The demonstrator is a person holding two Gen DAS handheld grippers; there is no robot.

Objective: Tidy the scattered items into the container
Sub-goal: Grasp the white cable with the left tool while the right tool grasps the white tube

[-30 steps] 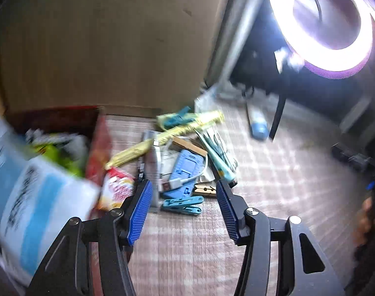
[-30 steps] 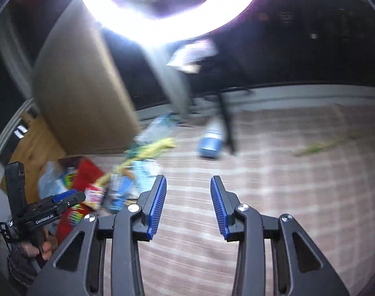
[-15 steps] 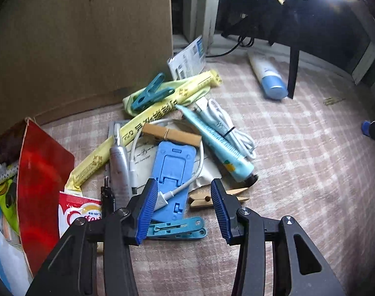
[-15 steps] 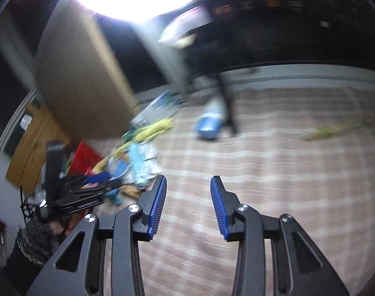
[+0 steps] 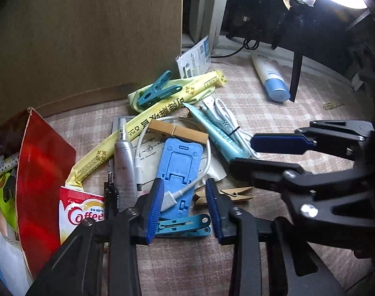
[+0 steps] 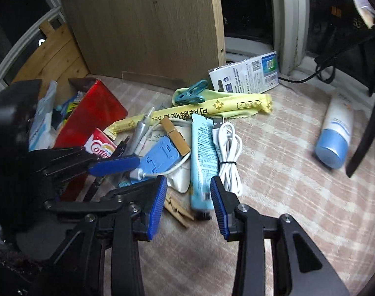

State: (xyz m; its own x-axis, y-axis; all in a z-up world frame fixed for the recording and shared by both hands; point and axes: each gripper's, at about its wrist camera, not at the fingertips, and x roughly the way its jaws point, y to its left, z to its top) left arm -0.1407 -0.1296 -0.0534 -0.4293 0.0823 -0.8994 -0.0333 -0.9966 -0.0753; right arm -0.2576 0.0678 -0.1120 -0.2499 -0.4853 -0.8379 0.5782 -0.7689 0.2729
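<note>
I'm hovering my left gripper (image 5: 185,207) and right gripper (image 6: 188,202), jaws wide and holding nothing, over a pile like the blue stand (image 5: 180,165) still scattered, red container (image 5: 43,170) at 9 o'clock barely filling.

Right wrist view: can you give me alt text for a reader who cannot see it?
The open right gripper hovers over the lower end of a light blue tube in a clutter of clothespins, cables and packets on a checked cloth. The open left gripper reaches in from the left, near a red container.
</note>
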